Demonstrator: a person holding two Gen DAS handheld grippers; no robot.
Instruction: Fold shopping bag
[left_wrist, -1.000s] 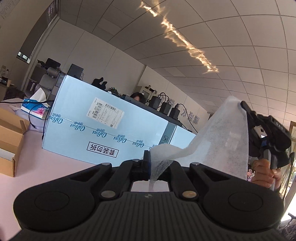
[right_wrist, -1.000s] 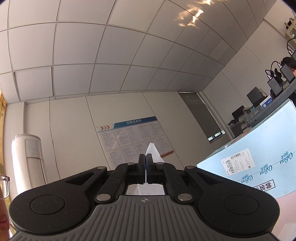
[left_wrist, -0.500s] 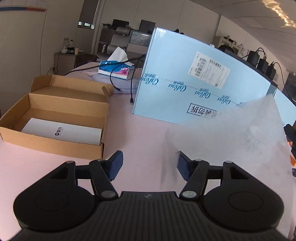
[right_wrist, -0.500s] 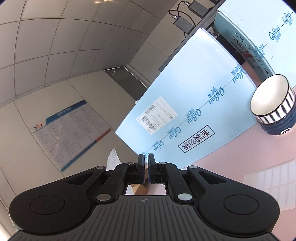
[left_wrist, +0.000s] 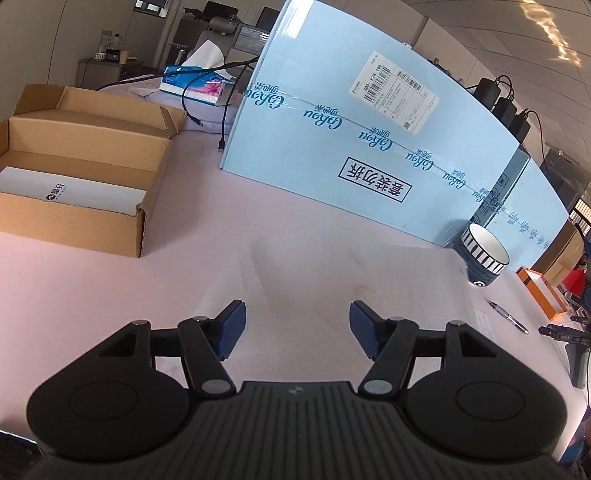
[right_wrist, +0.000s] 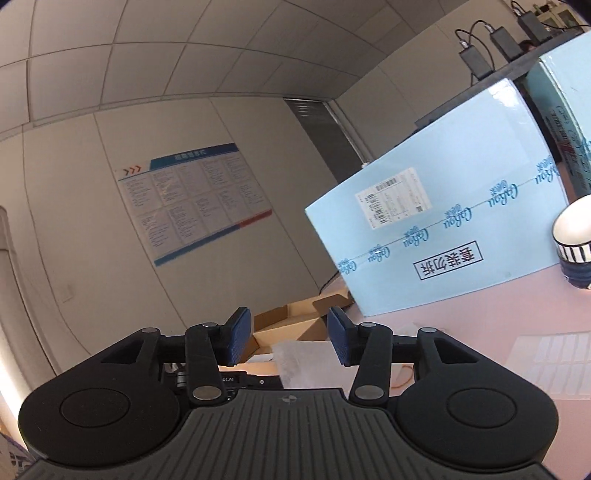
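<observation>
White, thin non-woven fabric is what the shopping bag (left_wrist: 332, 273) looks made of, and it lies spread nearly flat on the pink table (left_wrist: 92, 295) in front of the big pale-blue carton (left_wrist: 369, 147), almost the same tint as the tabletop, so its edges are hard to trace in the left wrist view. The left gripper (left_wrist: 295, 326) hangs over the bag's near part with its jaws wide apart, holding nothing. The right gripper (right_wrist: 290, 338) also stands apart and empty; a corner of the bag (right_wrist: 306, 363) shows just under and between its fingers (touching or not, I cannot tell).

By my judgement the bag will handle as very light, limp and a little slippery on itself: it should crease easily but may drag or billow if lifted fast. The best hold is likely a pinch at a corner or along an edge, one gripper to each side, keeping the cloth low.

Counted: one bag, two grippers, one open brown cardboard box (left_wrist: 74, 177) left of the carton, one striped bowl (left_wrist: 482, 258) at the carton's right end, one pen (left_wrist: 508, 322) beyond the bowl, and one tissue box (left_wrist: 195, 83) behind the carton's left corner.
</observation>
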